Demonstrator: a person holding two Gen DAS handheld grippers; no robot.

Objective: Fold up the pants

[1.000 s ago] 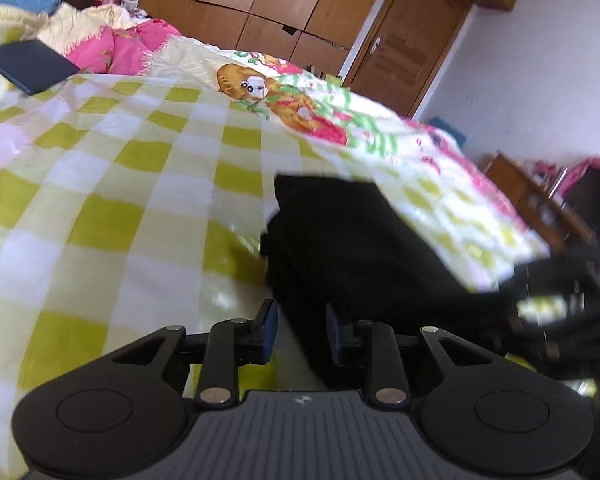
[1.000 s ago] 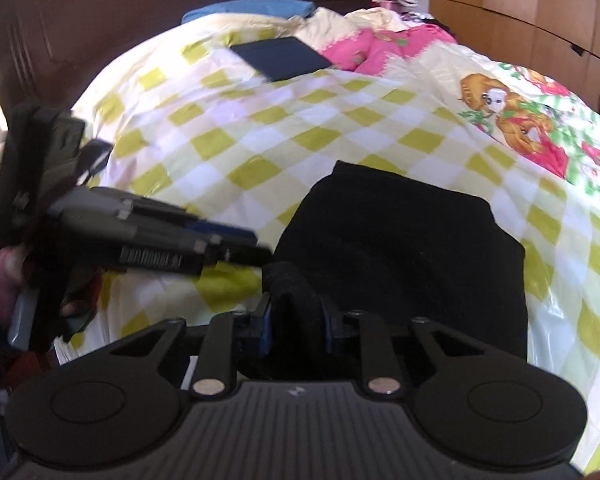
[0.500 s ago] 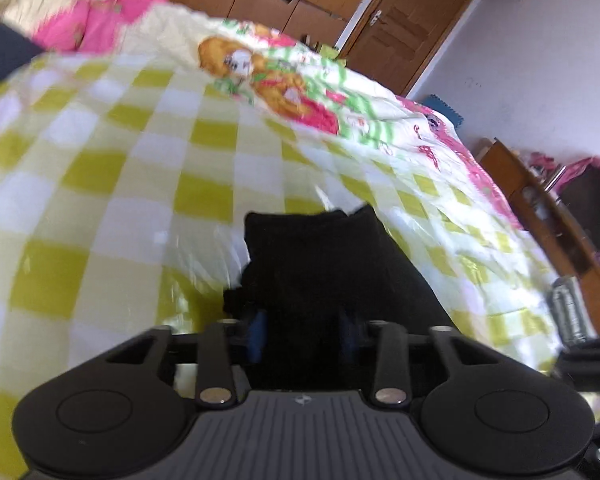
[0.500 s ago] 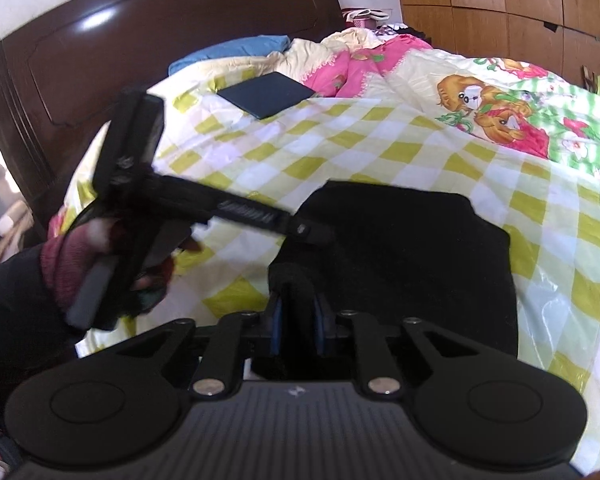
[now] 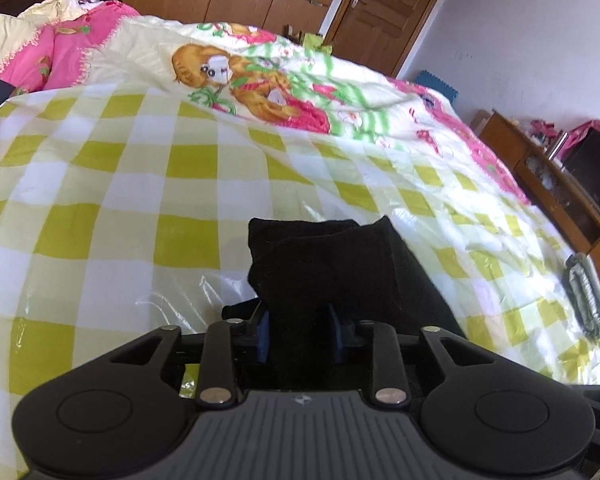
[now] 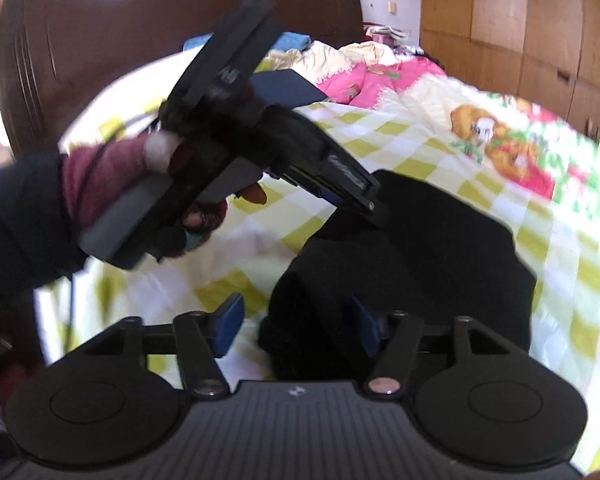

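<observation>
Left grip on the pants, right one let go.
My left gripper [image 5: 300,330] pinches the black pants [image 5: 340,272]; my right gripper [image 6: 296,326] is spread wide around a fold. The pants lie bunched on the checked sheet [image 5: 112,184], cartoon quilt [image 5: 260,80] beyond.

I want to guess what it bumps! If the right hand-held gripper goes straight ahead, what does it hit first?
Probably the black pants: the right hand-held gripper is open with that cloth already between its fingers.
</observation>
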